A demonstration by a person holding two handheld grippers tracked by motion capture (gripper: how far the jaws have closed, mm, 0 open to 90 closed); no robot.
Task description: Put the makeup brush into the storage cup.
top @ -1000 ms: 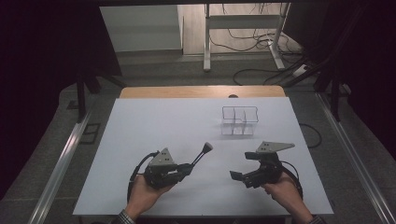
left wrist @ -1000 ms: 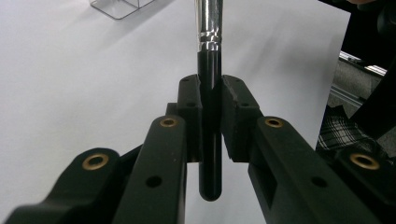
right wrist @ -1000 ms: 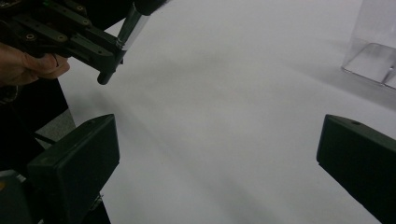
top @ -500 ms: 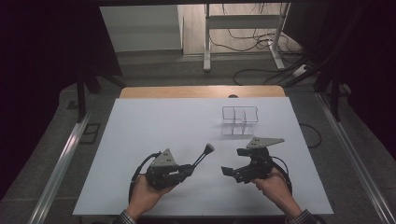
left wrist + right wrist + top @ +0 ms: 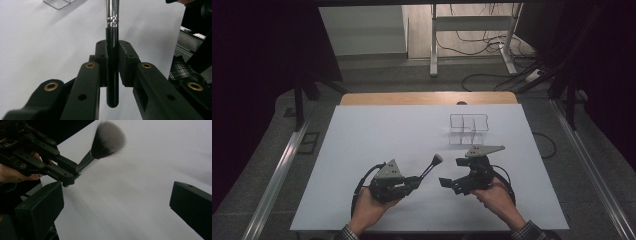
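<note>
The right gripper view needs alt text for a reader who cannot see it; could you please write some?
A makeup brush with a fluffy dark-to-grey head is held by its handle in the left gripper, above a white table. The right gripper has its two black jaws wide apart in the foreground, with nothing between them.

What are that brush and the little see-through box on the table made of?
The brush looks to have a glossy black handle, perhaps lacquered, a shiny metal collar, and soft dark hairs with pale tips. The box seems clear plastic or acrylic: the table shows through its thin walls.
</note>
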